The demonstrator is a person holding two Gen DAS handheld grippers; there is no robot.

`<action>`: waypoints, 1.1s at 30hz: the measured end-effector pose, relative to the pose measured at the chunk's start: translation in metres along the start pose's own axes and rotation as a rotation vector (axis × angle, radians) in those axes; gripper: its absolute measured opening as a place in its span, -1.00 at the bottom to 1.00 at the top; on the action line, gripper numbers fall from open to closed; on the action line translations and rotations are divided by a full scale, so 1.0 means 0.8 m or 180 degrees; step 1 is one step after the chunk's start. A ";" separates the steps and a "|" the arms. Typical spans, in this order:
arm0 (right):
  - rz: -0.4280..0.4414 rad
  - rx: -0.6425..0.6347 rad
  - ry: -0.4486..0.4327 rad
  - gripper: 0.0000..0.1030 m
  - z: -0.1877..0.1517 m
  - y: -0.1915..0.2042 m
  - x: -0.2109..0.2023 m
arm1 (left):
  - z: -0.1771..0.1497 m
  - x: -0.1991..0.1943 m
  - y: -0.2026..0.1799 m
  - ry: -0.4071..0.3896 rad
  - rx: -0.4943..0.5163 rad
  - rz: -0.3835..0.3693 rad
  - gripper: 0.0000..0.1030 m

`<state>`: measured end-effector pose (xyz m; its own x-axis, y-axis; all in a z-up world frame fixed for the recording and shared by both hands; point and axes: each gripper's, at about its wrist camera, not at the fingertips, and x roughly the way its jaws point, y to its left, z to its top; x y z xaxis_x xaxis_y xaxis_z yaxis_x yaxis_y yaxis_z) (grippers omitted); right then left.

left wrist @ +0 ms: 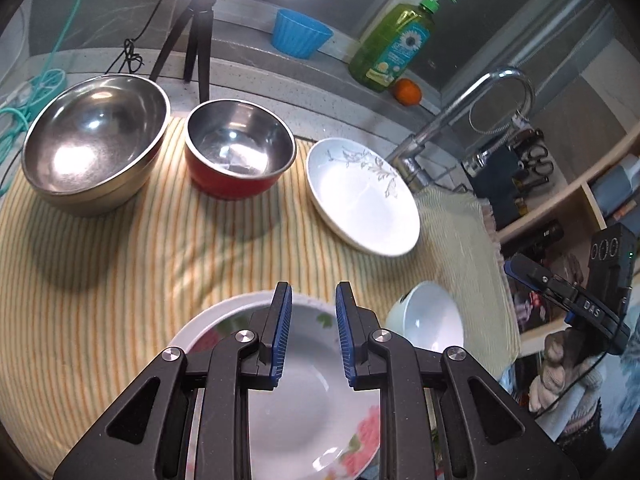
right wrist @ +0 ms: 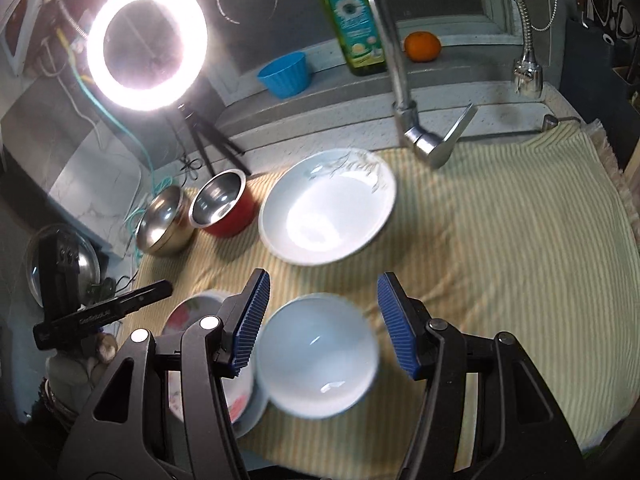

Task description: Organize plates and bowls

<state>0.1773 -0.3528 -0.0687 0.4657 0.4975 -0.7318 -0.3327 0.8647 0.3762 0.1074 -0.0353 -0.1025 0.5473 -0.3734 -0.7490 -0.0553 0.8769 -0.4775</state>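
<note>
Right claw (right wrist: 320,320) spread wide over the small white bowl (right wrist: 316,354), left claw (left wrist: 308,336) half-parted, gripping nothing — that slick rim could easily skid away!

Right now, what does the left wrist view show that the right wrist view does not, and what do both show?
Only the left wrist view shows the left gripper, open above the flowered plate, and wooden shelves at the right.

Only the right wrist view shows the right gripper, open around the small white bowl, and the whole ring light.

Both show the large steel bowl, the red bowl, the white leaf-patterned plate, the striped cloth, the faucet, the green soap bottle, the orange and the blue cup.
</note>
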 end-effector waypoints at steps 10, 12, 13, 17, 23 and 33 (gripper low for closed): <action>0.0112 -0.0047 0.0280 0.00 0.067 -0.087 0.081 | 0.032 0.058 -0.023 -0.0148 -0.0366 0.0087 -0.63; 0.0145 -0.0102 0.0324 -0.02 0.074 -0.091 0.098 | 0.036 0.070 -0.028 -0.0161 -0.0402 0.0153 -0.63; 0.0157 -0.0126 0.0344 -0.02 0.077 -0.092 0.105 | 0.039 0.075 -0.030 -0.0163 -0.0412 0.0177 -0.63; 0.0242 -0.0206 0.0428 -0.12 0.089 -0.097 0.132 | 0.047 0.098 -0.032 -0.0140 -0.0459 0.0242 -0.63; 0.0273 -0.0248 0.0513 -0.17 0.099 -0.102 0.158 | 0.060 0.123 -0.030 -0.0101 -0.0525 0.0356 -0.63; 0.0218 -0.0359 0.0625 -0.35 0.102 -0.094 0.186 | 0.071 0.149 -0.019 -0.0025 -0.0551 0.0468 -0.63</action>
<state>0.3387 -0.3386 -0.1592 0.2742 0.5224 -0.8074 -0.4528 0.8108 0.3708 0.2210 -0.0761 -0.1586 0.5292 -0.2426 -0.8131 -0.2771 0.8563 -0.4359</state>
